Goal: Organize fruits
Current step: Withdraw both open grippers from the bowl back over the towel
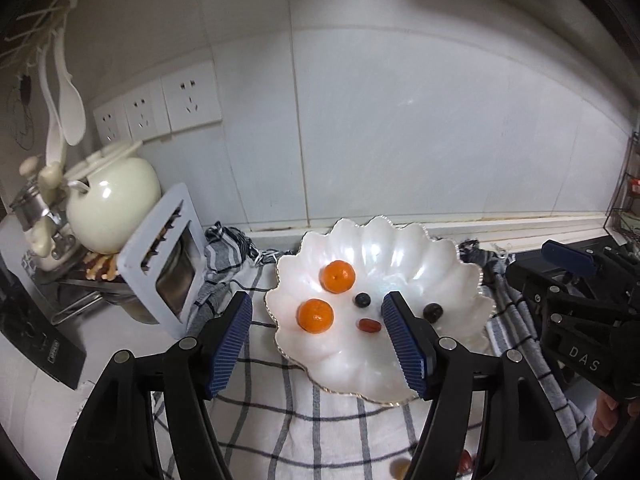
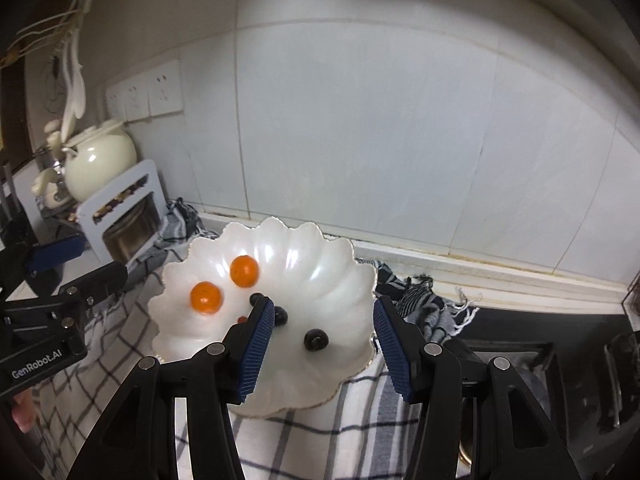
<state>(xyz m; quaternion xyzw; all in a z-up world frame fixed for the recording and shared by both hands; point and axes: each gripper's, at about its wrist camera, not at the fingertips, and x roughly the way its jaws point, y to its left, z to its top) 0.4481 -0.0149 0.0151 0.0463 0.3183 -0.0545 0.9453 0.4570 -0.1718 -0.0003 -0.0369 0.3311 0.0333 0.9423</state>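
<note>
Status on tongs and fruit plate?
Both tongs open, empty: left, right. Two oranges and small fruits on shell plate. Nothing blocking.

The counter (image 1: 24, 384) is pale and runs along a white tiled wall. A white cloth with dark checks (image 1: 280, 408) is spread over most of it, its fringed edge bunched against the wall. On the cloth sits a white scalloped dish (image 1: 400, 248). To the left, straight on the counter, stand a pale rack with a metal container (image 1: 160, 276), and a cream teapot (image 1: 112, 204) behind it. A black stove top (image 2: 560, 344) lies at the right end.
</note>
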